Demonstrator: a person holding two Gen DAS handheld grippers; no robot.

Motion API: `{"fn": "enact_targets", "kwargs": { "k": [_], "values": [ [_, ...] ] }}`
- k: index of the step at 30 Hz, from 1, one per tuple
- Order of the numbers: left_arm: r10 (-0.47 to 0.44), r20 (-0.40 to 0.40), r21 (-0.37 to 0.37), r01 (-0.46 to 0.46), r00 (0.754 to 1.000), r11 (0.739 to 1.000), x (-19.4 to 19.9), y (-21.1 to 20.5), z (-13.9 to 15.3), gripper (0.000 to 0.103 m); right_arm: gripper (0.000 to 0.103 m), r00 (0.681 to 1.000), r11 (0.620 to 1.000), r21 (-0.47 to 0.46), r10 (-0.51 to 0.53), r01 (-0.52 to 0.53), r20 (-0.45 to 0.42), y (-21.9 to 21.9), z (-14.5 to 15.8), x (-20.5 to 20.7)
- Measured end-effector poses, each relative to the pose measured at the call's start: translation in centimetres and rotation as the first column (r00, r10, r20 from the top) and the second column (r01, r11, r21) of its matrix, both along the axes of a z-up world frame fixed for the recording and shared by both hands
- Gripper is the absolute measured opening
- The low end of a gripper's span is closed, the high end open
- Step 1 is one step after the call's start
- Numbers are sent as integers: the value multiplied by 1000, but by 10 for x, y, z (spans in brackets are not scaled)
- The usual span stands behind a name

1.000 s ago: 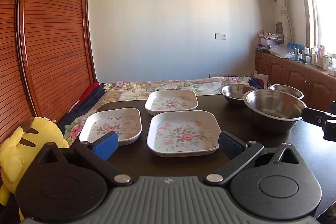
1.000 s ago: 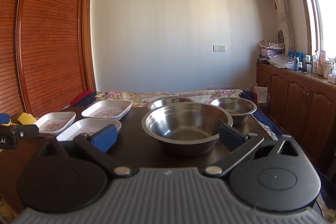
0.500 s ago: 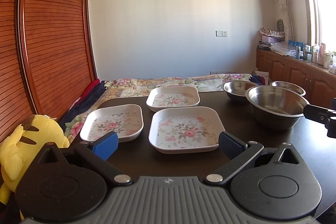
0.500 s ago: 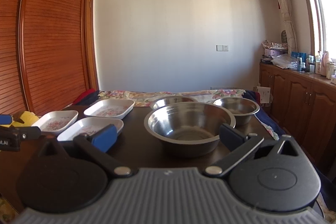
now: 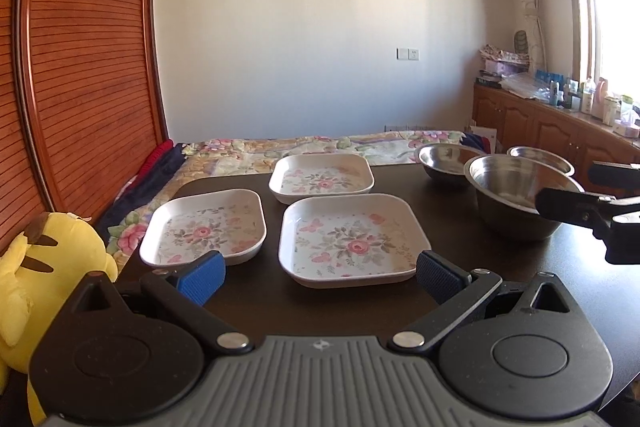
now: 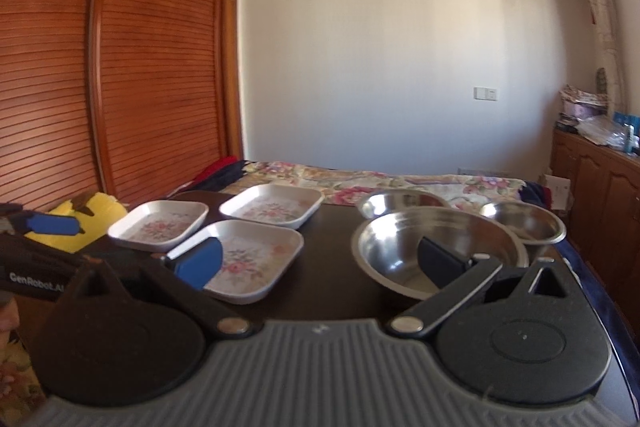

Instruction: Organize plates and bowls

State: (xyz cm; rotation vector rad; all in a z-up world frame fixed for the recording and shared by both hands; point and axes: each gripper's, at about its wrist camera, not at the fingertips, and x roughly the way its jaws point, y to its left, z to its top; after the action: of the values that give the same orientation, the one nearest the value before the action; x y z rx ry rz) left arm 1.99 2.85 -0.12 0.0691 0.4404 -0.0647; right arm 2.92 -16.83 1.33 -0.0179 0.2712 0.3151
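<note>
While both grippers hang above the near edge of the dark table [image 5: 520, 275], neither one holds anything. The left gripper [image 5: 316, 273] has its blue-padded fingers spread wide, framing the near floral plate [image 5: 350, 241], which lies flat on the table just ahead of the tips. A second floral plate [image 5: 204, 227] sits just beside it on the left, and a third floral plate [image 5: 322, 179] lies behind them, toward the far edge.

The right gripper [image 6: 320, 261] also has its fingers spread wide. In the right wrist view its left pad overlaps the near floral plate and its right pad stands in front of the large steel bowl [image 6: 440, 247], which rests upright on the table to the right of the plates; whether either pad touches anything cannot be told. Two smaller steel bowls sit behind the large one: the left small bowl [image 6: 400, 201] and the right small bowl [image 6: 524, 223], each close to its rim.

A yellow plush toy [image 5: 44, 263] leans at the left end of the table, and a flowered bedspread [image 5: 320, 147] stretches beyond the far edge. Wooden cabinets [image 5: 560, 135] line the right wall.
</note>
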Motion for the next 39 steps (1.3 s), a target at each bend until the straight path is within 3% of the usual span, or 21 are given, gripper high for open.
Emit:
{"fn": "enact_targets", "kwargs": {
  "k": [8, 15, 22, 24, 33, 39],
  "values": [
    [-12, -29, -6, 12, 1000, 1000, 24, 16, -2, 100, 101, 994, 993, -32, 109, -110, -31, 22, 5, 19],
    [-65, -80, -43, 61, 995, 997, 45, 30, -10, 86, 78, 981, 984, -43, 171, -176, -94, 37, -5, 38],
    [-80, -124, -41, 76, 989, 996, 65, 32, -21, 59, 64, 965, 978, -53, 192, -204, -179, 48, -19, 60],
    [-86, -136, -46, 80, 987, 996, 71, 32, -24, 56, 61, 959, 976, -53, 198, -212, -201, 49, -21, 65],
    [-112, -154, -97, 98, 982, 990, 90, 37, -31, 55, 54, 939, 973, -39, 206, -225, -275, 48, -34, 89],
    [-132, -158, -118, 114, 979, 986, 95, 36, -33, 48, 52, 926, 971, -13, 224, -239, -304, 48, -41, 99]
  ]
}}
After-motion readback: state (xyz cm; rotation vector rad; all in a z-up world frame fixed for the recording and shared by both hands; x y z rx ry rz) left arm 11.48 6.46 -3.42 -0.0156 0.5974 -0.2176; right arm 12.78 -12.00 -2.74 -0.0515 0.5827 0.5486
